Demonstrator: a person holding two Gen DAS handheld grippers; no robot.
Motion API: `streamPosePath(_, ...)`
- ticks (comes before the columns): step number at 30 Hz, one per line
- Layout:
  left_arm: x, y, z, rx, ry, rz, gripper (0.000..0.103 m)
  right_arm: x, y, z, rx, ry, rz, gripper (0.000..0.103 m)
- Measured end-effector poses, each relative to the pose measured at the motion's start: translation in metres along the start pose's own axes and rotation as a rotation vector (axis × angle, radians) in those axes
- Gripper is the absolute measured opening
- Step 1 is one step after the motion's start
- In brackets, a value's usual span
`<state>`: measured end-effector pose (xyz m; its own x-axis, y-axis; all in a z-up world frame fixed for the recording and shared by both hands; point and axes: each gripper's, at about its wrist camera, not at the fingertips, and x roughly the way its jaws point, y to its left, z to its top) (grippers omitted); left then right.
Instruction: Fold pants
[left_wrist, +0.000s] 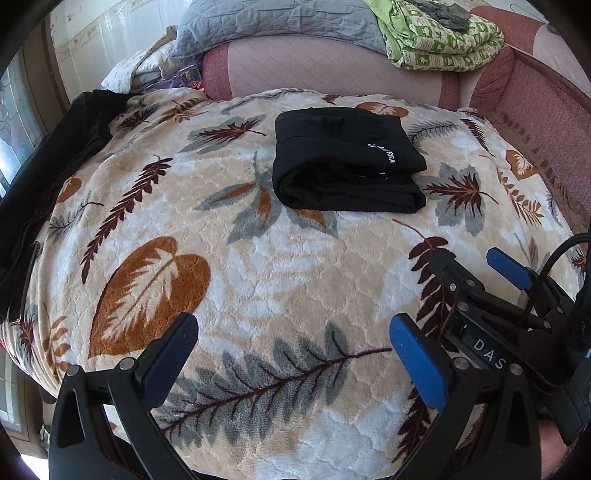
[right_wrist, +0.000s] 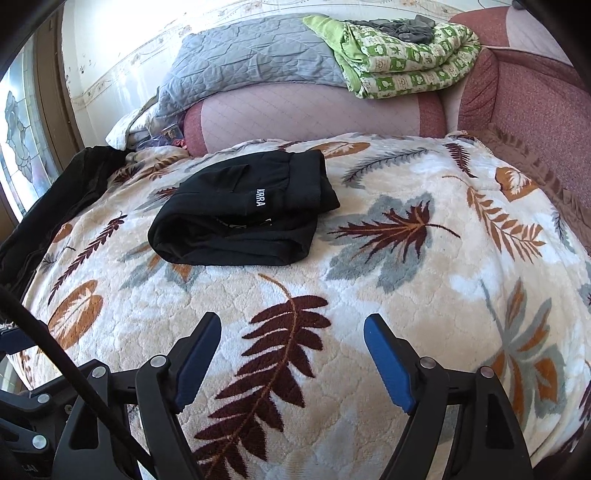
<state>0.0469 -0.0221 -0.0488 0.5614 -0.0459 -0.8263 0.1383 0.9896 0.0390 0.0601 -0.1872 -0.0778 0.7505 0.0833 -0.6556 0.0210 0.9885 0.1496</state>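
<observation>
Along the far left edge of the bed a dark garment (left_wrist: 55, 155) lay draped over the side, touching the leaf-patterned blanket (left_wrist: 258, 266) that covered the whole surface. Low in the left wrist view, the left gripper (left_wrist: 293, 341) hovered over the near part of the blanket with its blue-padded fingers (left_wrist: 417, 363) spread wide and nothing between them. Toward the middle, well away from both grippers, the black pants (left_wrist: 343, 162) lay folded into a compact stack on the far half of the blanket, a strip of white lettering showing on one folded edge. In the right wrist view the same pants (right_wrist: 240, 214) sat left of centre, flat on the blanket (right_wrist: 369, 277) and touched by neither tool. The right gripper (right_wrist: 291, 341) was likewise held above the near blanket, its fingers (right_wrist: 386, 363) wide apart and empty; it also appeared at the right edge of the left wrist view (left_wrist: 469, 266), just beside the left gripper. Behind the bed stood a pink padded headboard (right_wrist: 314, 114), with a grey quilt (right_wrist: 251, 59) heaped on top and, further right, a folded green patterned blanket (right_wrist: 406, 62).
</observation>
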Motion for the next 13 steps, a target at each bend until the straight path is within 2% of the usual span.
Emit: streamPosePath(13, 0.01, 0.008, -0.005, -0.041, 0.051, -0.039, 0.103, 0.002, 0.003, -0.001, -0.017, 0.008, 0.0, 0.086)
